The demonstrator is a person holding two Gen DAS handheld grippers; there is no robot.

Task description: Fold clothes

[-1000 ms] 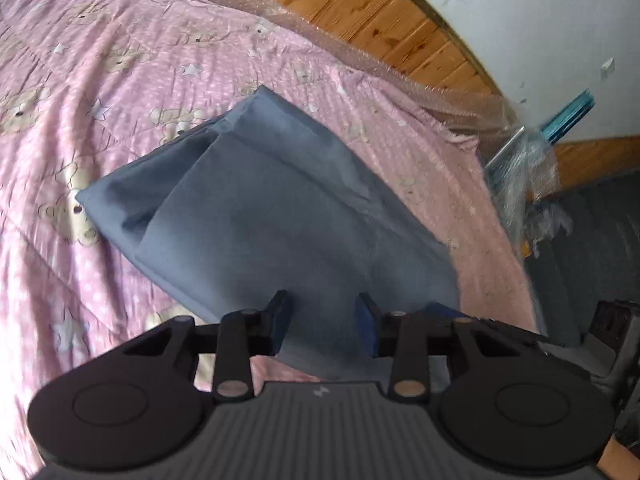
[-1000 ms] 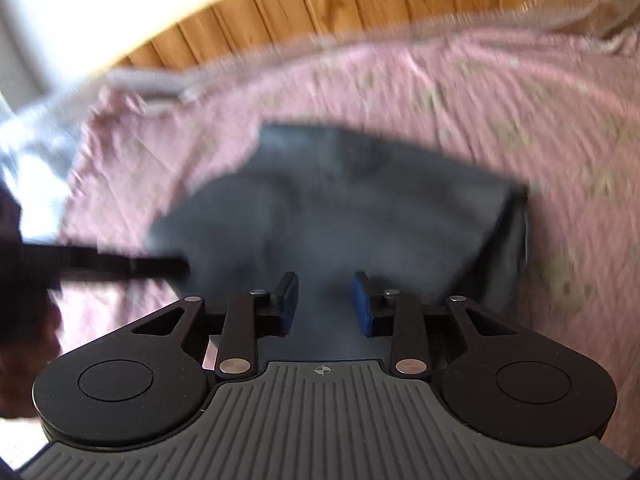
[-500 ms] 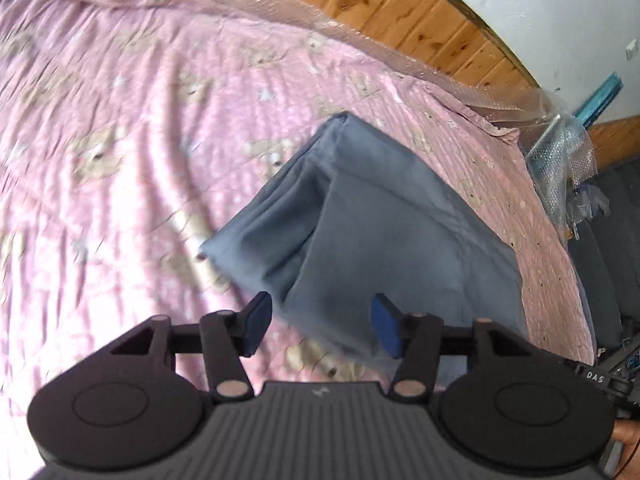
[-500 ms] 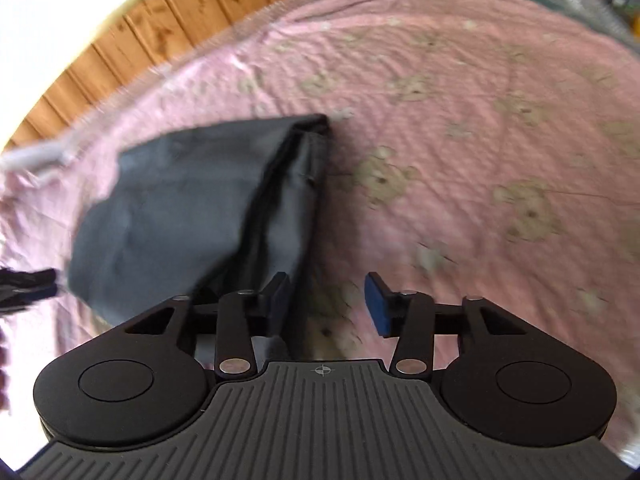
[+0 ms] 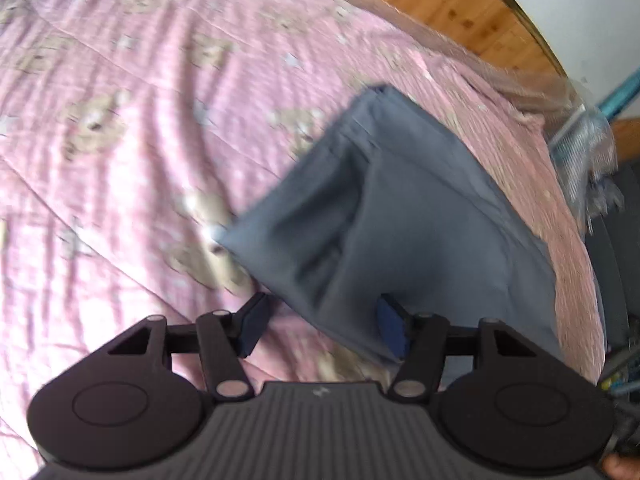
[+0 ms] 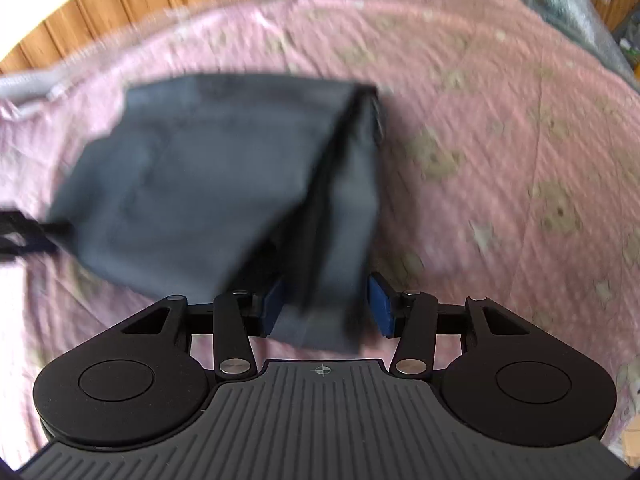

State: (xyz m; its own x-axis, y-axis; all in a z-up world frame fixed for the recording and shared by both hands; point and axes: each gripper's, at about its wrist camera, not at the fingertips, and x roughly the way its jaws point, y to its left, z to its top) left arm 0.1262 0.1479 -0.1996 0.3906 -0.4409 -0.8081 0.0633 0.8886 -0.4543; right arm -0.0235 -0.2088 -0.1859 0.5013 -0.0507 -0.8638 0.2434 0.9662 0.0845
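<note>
A folded grey-blue garment (image 5: 400, 216) lies on a pink bear-print bedspread (image 5: 120, 120). My left gripper (image 5: 322, 326) is open, its fingers astride the garment's near corner edge. In the right wrist view the same garment (image 6: 200, 184) lies folded, with a layered edge running toward me. My right gripper (image 6: 326, 304) is open, its blue pads on either side of the garment's near end. The left gripper's dark tip (image 6: 24, 236) shows at the garment's far left edge.
A wooden wall panel (image 5: 460, 4) runs behind the bed. Bubble wrap and a teal object (image 5: 592, 140) stand at the bed's right end. A dark floor strip (image 5: 616, 264) lies beyond the bed edge. The bedspread (image 6: 520, 160) extends to the right.
Both grippers have opened wider. The right gripper has swung back left over the garment's near end. The left gripper has shifted slightly, closer to the garment's near corner.
</note>
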